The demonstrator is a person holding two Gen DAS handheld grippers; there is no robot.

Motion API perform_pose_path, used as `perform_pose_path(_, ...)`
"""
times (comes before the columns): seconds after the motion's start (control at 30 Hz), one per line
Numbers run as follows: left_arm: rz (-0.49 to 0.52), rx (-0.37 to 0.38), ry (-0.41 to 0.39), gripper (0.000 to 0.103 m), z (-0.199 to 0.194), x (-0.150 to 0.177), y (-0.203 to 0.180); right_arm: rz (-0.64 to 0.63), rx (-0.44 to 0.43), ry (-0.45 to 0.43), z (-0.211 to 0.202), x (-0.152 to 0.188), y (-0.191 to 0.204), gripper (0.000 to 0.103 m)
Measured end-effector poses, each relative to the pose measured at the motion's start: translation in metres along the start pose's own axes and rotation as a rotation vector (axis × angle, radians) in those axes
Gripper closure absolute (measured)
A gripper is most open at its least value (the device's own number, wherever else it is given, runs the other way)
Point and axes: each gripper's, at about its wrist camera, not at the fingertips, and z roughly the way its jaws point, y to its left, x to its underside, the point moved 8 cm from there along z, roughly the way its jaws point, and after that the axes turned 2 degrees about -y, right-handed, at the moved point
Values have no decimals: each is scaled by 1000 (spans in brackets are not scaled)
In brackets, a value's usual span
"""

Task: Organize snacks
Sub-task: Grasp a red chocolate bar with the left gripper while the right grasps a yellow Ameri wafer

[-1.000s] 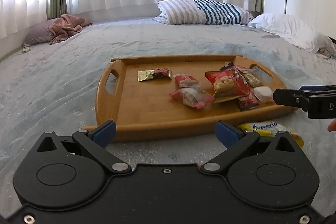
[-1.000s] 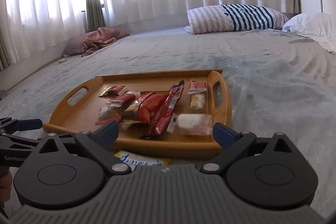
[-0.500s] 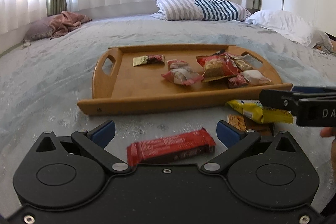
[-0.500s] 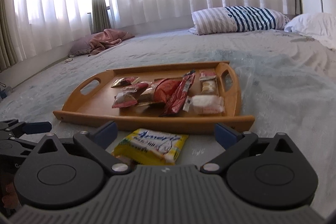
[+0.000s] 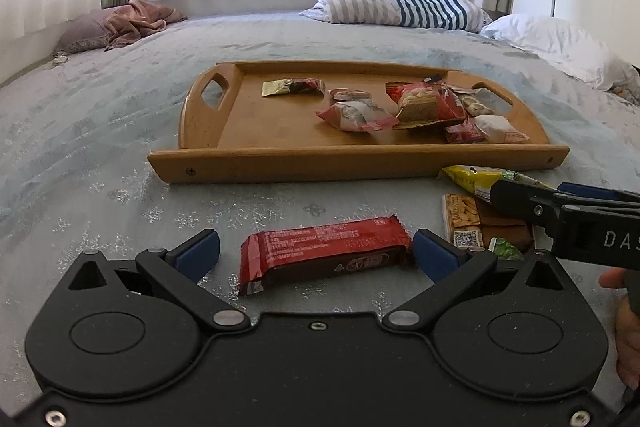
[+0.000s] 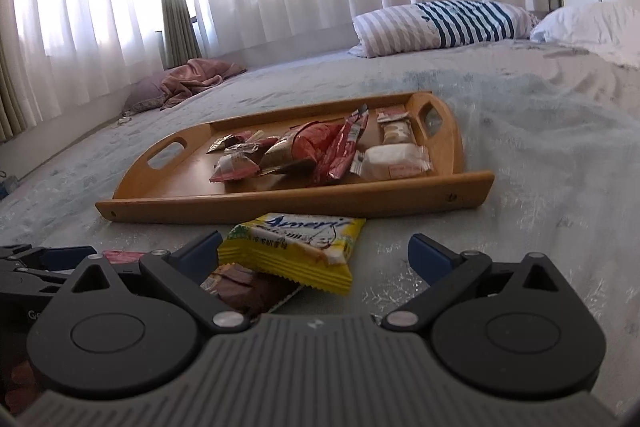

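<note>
Both tongs have pulled back from the tray (image 5: 360,163), left tongs (image 5: 316,255) gaping wide around the red bar (image 5: 324,255), right tongs (image 6: 316,255) wide over the yellow packet (image 6: 292,247), pickups likely next.

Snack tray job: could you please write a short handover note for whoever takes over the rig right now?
Left claw: open, low over the bed, straddling the red bar, not gripping it.
Right claw: open, empty, low by the yellow packet.
Wooden tray sits on the bed with several snacks already inside.
Left to do: red bar, yellow packet and the brown cracker pack partly under it are on the bedspread in front of the tray; move them in.
</note>
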Motion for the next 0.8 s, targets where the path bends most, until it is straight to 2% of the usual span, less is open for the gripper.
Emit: perform_pose_path(0.8, 6, -11, -24, 0, 1, 7, -2, 15, -7, -7, 2, 6, -2, 0)
